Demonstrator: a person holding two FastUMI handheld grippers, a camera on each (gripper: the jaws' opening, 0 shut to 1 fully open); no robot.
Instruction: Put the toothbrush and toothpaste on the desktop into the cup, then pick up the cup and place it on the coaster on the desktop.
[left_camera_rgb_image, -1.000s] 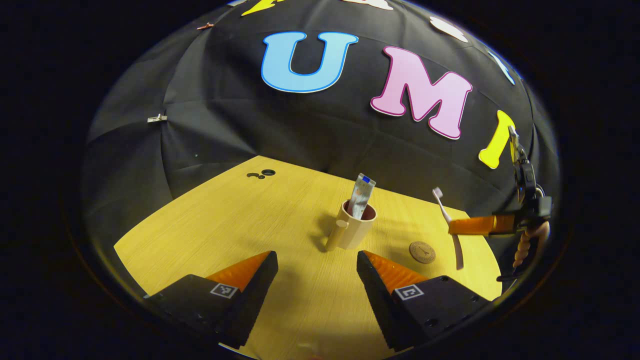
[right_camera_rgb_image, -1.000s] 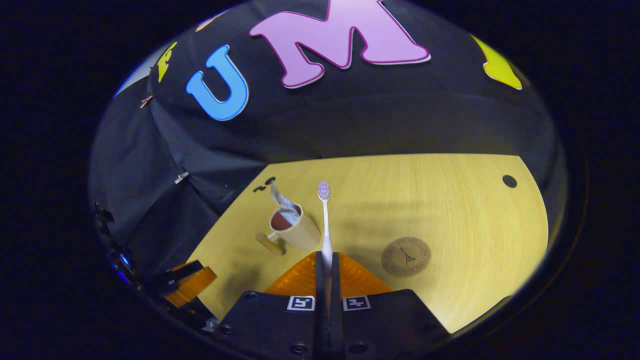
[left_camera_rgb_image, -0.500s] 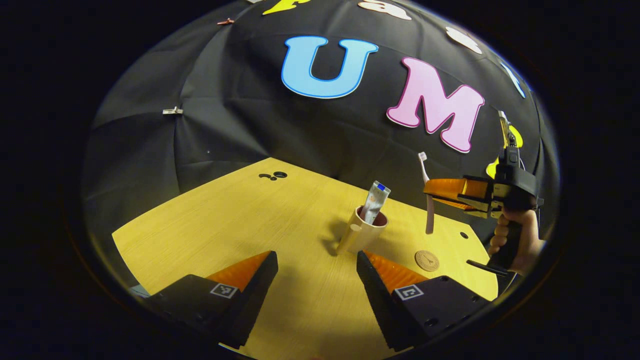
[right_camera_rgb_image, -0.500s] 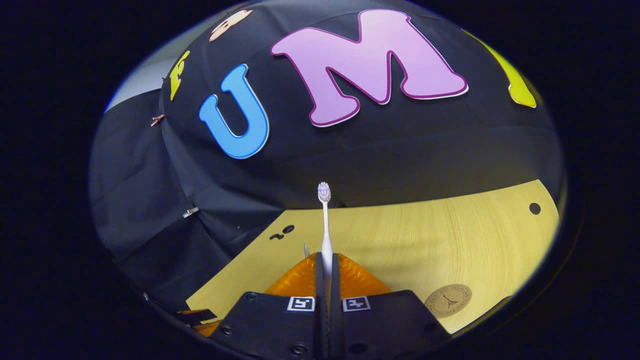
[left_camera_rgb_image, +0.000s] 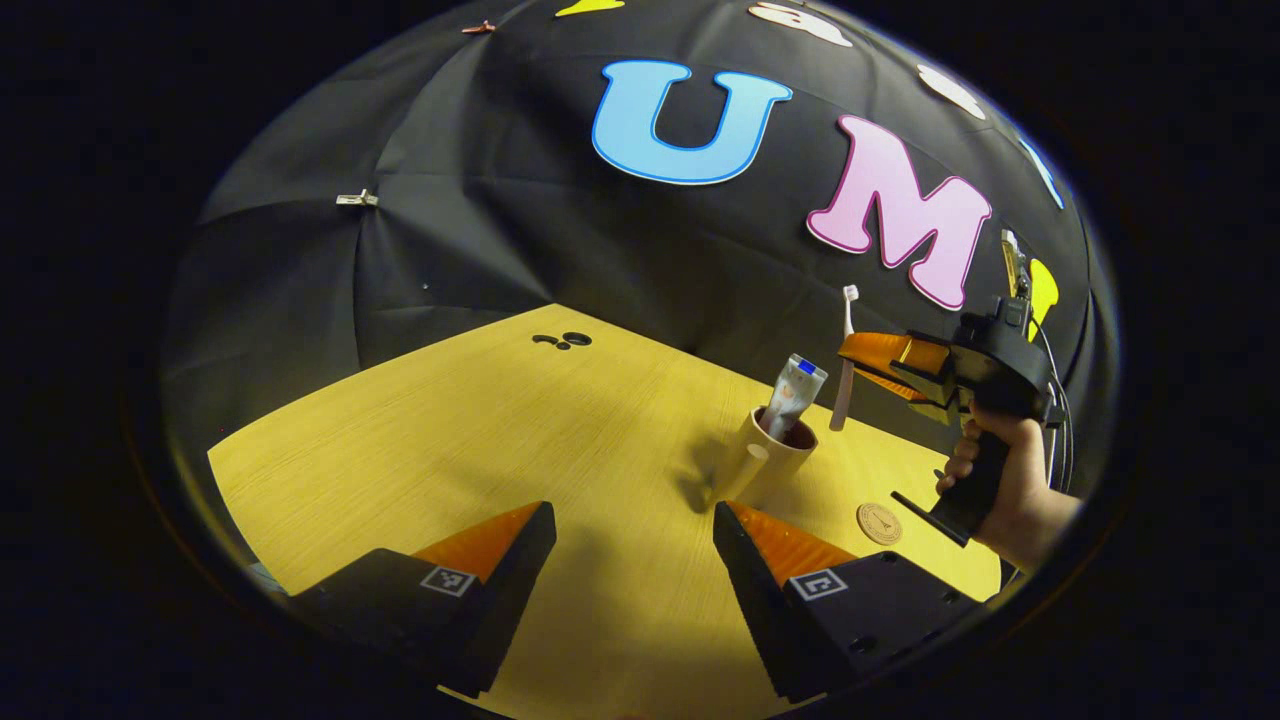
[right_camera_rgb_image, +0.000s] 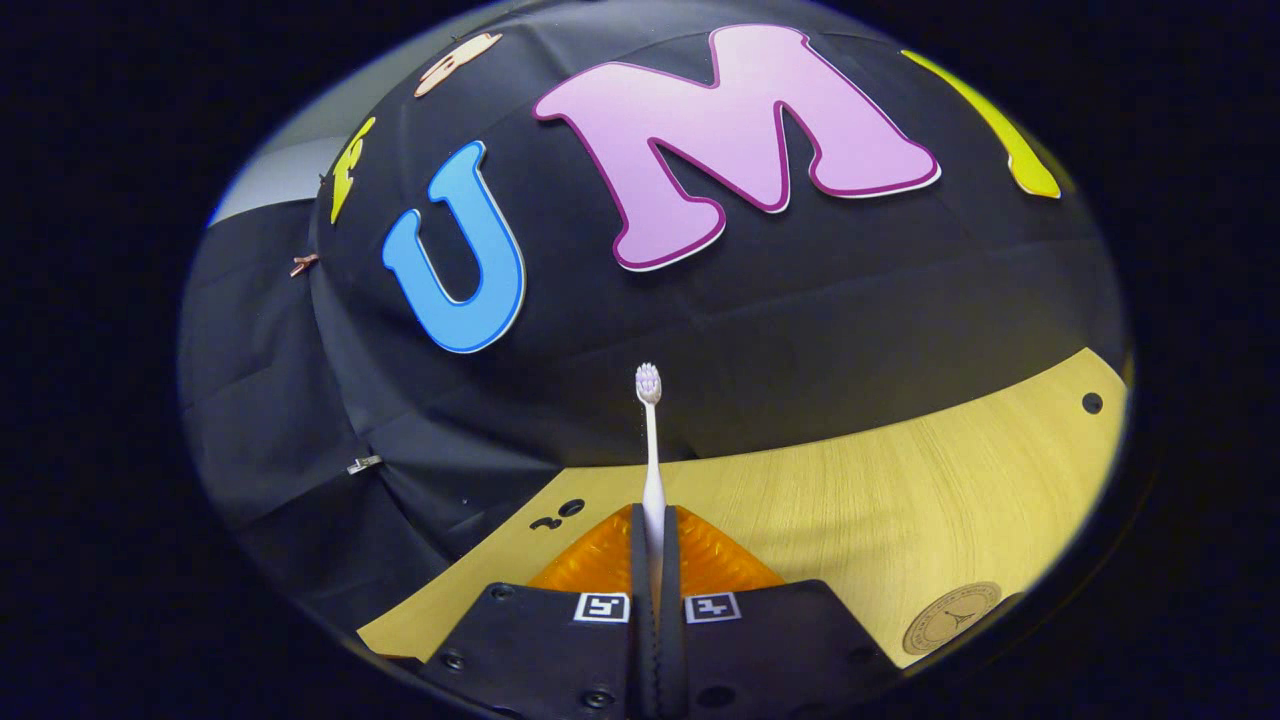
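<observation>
Toothpaste is already standing in the cup, its flat end sticking up above the rim and leaning slightly to one side. The cup is sitting upright on the desk, its handle facing the left gripper's camera. The coaster is lying flat on the desk near the cup but apart from it, with nothing on it.

In the left gripper view, the right gripper is hovering in the air just beside and above the cup, gripped by a hand around its handle. Its fingers are pressing together on the toothbrush, which is hanging nearly upright, bristles up, with its lower end close above the cup's rim and not yet inside. In the right gripper view, the toothbrush is rising straight out from between the closed fingers of the right gripper, and the coaster is showing at the lower right edge of the desk.

The left gripper is hanging low over the desk, short of the cup, with its fingers spread wide apart and holding nothing.
</observation>
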